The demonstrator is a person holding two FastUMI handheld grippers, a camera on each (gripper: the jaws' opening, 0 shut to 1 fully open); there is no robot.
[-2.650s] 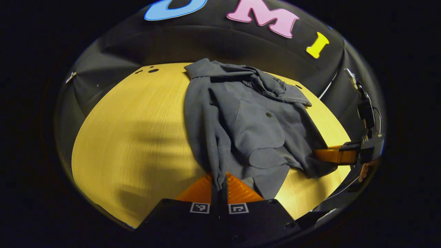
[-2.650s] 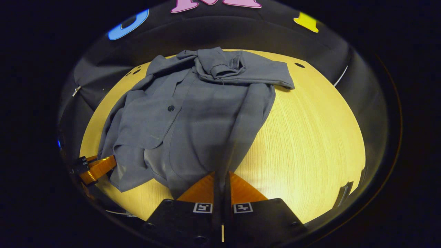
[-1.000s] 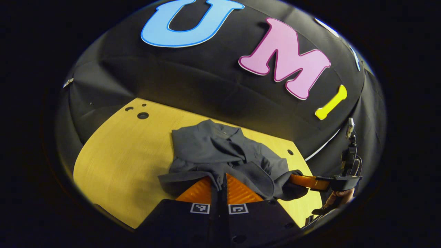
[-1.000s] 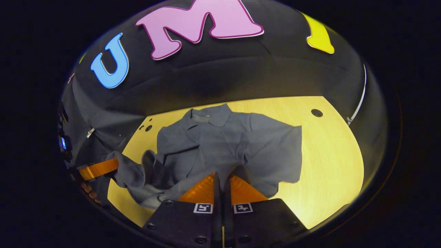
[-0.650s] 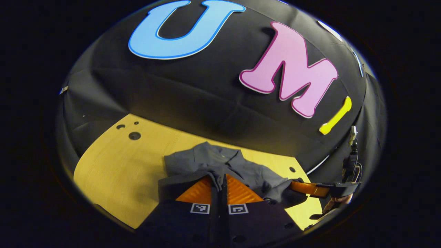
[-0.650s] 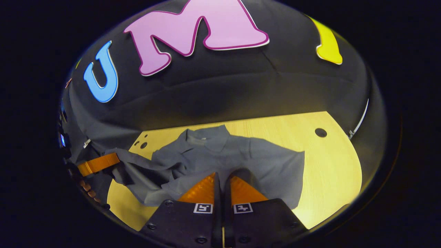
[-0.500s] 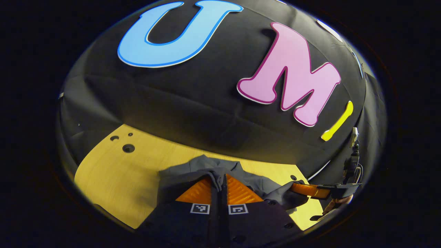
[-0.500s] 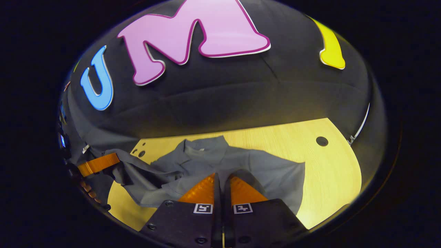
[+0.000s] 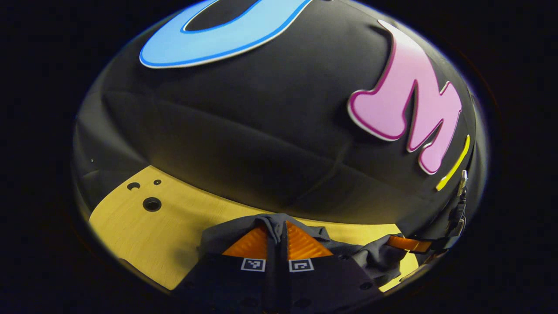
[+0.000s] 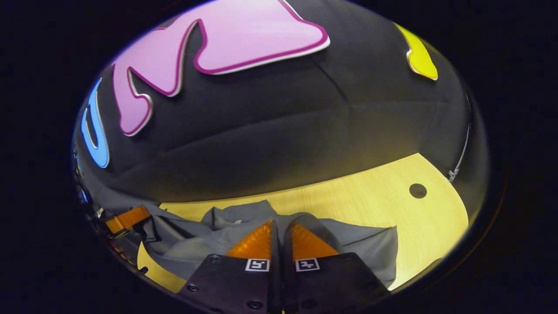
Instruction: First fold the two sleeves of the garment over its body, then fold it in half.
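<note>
The grey button-up garment lies on the wooden table, bunched low in both views. In the left gripper view, my left gripper is shut on a fold of its hem, cloth draped over both fingers. In the right gripper view, my right gripper is shut on another part of the garment, near its collar end. The right gripper also shows at the far right of the left gripper view. The left gripper shows at the far left of the right gripper view, with grey cloth pulled against it.
The wooden table has round holes at its far left corner and far right corner. The black cloth wall stands close behind the table's back edge. Bare table lies to the right of the garment.
Both grippers have carried the garment's lower edge forward over its body toward the collar and the back wall. The wall now looms larger and less of the garment shows.
</note>
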